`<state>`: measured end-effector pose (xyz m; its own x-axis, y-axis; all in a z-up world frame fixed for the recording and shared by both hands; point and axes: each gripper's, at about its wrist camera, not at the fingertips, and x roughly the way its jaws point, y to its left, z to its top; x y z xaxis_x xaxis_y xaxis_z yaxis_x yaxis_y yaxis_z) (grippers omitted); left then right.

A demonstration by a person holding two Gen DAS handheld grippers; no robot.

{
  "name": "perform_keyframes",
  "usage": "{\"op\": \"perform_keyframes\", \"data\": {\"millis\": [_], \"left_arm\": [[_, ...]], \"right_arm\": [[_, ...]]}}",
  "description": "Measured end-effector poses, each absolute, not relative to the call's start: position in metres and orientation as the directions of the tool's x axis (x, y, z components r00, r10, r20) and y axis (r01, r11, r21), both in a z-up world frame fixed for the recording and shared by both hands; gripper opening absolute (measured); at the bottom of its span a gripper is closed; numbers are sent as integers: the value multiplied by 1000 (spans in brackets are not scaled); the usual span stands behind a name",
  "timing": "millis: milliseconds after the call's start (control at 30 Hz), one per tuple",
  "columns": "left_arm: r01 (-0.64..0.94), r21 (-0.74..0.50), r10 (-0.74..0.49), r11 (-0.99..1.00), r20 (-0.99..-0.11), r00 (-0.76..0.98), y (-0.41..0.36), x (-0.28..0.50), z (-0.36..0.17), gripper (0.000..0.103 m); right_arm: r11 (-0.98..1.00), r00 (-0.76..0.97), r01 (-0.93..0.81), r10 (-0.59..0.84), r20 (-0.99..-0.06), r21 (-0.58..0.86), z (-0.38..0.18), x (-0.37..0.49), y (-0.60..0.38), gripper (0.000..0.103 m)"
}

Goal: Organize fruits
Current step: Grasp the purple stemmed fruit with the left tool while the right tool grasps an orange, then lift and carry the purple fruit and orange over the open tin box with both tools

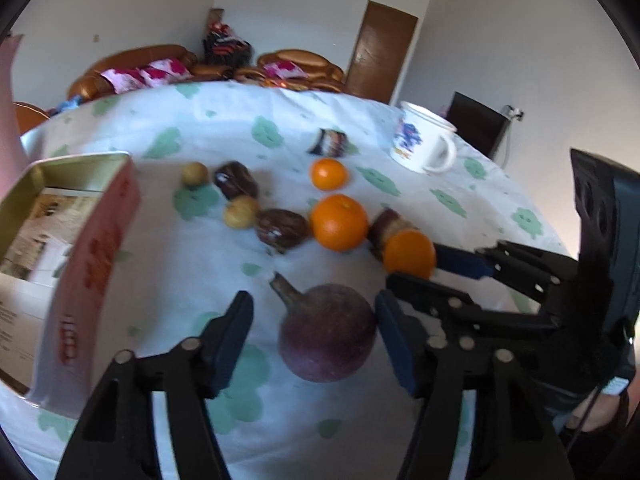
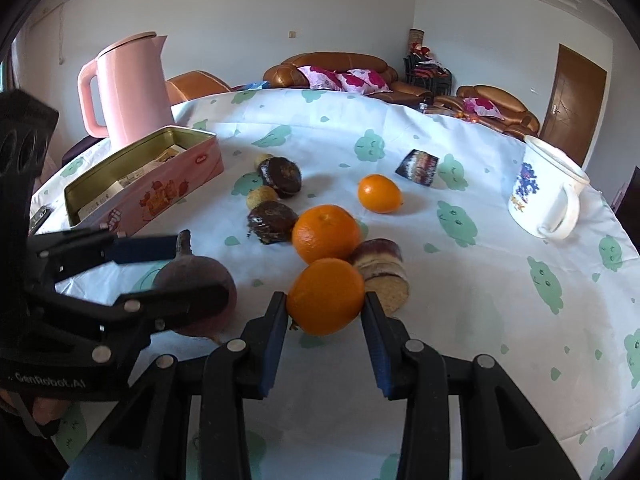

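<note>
Around your work the tabletop (image 2: 460,320) is crowded: an open pink tin (image 2: 160,184) sits at the far left in front of a pink kettle (image 2: 128,88), a white mug (image 2: 548,192) stands at the far right, and a small snack packet (image 2: 418,168) lies toward the back. Between them lie two chocolate cakes (image 2: 280,176), two small pale round fruits (image 2: 260,197) and a layered cake slice (image 2: 382,272), the slice touching the near orange on its right. Your right gripper (image 2: 325,334) points down at a slant and its fingers (image 2: 276,332) are clenched on that near orange (image 2: 326,296); a second orange (image 2: 326,234) sits just behind it and a third orange (image 2: 379,193) lies farther back, apart. Your left gripper (image 1: 316,336) also slants down, its fingers (image 1: 230,340) released and straddling a dark purple fruit with a stem (image 1: 326,332), which rests on the cloth; the right finger is at its skin, the left stands clear. A hand (image 2: 44,412) shows under the left gripper body.
</note>
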<state>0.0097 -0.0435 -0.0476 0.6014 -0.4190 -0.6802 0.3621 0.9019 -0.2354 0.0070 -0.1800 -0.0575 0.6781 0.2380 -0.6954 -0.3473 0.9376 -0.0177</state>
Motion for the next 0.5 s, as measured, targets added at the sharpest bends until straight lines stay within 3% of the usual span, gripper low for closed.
{"op": "perform_keyframes", "data": {"millis": [67,500], "left_arm": [[369,-224,-414,902,-693,590,-48,9,-50,52],[314,-159,-337,936,-662,670,-36,2,-40,50]], "right_arm": [[939,682,-344,237,-692,-18,-57,6,-182,40],[929,709,-368,264,-654,-24,-43,5,-174,40]]}}
